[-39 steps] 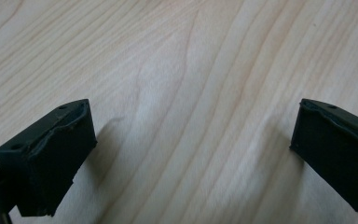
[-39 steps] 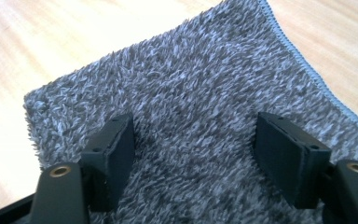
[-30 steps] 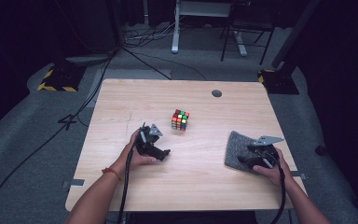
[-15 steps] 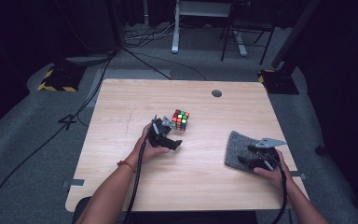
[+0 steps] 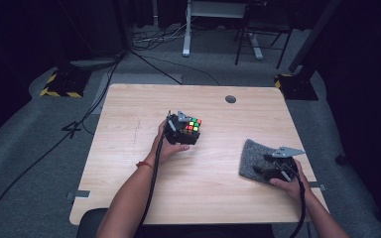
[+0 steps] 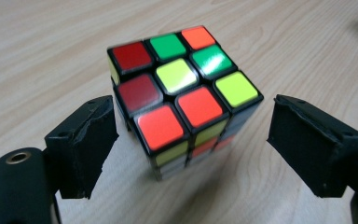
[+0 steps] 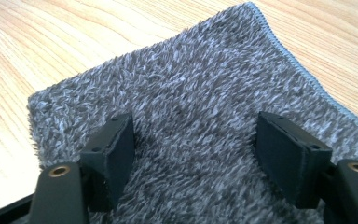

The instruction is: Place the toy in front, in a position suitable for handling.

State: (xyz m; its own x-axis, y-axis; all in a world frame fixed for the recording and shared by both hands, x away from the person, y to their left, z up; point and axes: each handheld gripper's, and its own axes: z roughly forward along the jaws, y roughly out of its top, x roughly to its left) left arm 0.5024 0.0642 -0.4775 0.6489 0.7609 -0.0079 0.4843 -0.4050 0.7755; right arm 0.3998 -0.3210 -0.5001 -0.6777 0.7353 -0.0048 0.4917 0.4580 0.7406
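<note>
Wooden table [image 5: 129,148], left to right. Left gripper [image 5: 181,131]: jaws spread wide, flanking the puzzle cube [image 6: 182,93] on both sides without contact. Cube rests on the tabletop near its centre, scrambled red, green, yellow and orange tiles upward. Bare wood between. Grey fleece cloth [image 7: 191,93] lies flat near the right edge; right gripper [image 5: 275,168] hovers over it, jaws parted, gripping nothing. Round grommet hole [image 5: 230,99] near the far edge.
</note>
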